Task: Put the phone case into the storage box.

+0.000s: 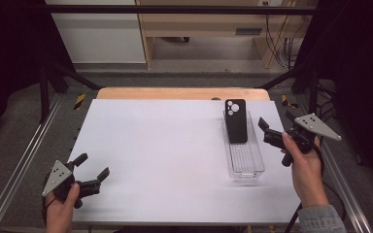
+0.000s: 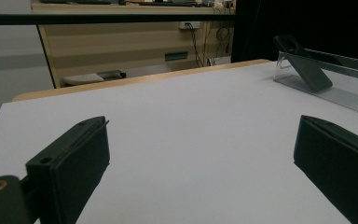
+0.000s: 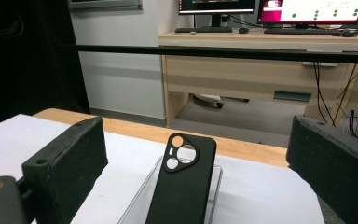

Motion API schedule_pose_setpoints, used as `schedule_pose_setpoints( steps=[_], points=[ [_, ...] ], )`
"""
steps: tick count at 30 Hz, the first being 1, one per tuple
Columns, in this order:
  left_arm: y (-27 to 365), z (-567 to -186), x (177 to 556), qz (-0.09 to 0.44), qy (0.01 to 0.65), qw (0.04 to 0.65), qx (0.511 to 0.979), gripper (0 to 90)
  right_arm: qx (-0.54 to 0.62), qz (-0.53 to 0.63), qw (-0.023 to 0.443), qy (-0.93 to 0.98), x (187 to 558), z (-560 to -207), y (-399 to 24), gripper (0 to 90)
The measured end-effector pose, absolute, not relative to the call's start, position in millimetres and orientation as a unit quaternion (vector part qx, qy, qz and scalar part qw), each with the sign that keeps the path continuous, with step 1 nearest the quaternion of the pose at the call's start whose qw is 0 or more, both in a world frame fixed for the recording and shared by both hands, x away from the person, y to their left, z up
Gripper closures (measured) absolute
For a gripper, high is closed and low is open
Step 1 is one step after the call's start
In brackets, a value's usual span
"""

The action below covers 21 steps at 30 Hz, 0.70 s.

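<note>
A black phone case (image 1: 236, 121) with camera cut-outs leans upright against the far end of a clear plastic tray (image 1: 246, 162) on the right of the white table. My right gripper (image 1: 276, 123) hovers just right of the tray, open, with nothing between its jaws. In the right gripper view the phone case (image 3: 182, 186) stands in the tray (image 3: 217, 184) ahead, framed by the open right gripper (image 3: 198, 136). My left gripper (image 1: 92, 166) rests open near the table's front left corner. In the left gripper view the left gripper (image 2: 200, 154) holds nothing, with the phone case (image 2: 306, 66) and tray (image 2: 340, 95) far right.
The white table top (image 1: 160, 155) ends in a wooden strip (image 1: 175, 93) at the back. Metal frame rails (image 1: 24, 155) run along both sides and a black bar (image 1: 175, 8) crosses the back. Desks and cables stand beyond.
</note>
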<state>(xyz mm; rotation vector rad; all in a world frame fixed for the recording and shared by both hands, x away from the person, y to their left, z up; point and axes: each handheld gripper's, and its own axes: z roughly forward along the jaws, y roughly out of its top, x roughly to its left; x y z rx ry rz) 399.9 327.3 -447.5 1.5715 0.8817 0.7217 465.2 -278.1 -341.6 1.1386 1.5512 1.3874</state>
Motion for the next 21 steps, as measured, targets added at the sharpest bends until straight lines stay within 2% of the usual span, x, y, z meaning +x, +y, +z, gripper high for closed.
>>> schedule_pose_setpoints(
  steps=[8, 21],
  points=[
    [326.3, -447.8, 399.8, 0.307, 0.375, 0.566, 0.668, 3.6, 0.431, 0.547, 0.39, 0.602, 455.2, -344.5, -281.8, 6.4],
    [327.1, -447.5, 399.8, 0.306, 0.376, 0.571, 0.663, 3.0, 0.427, 0.546, 0.387, 0.608, 435.3, -357.3, -284.1, 6.2]
  ],
)
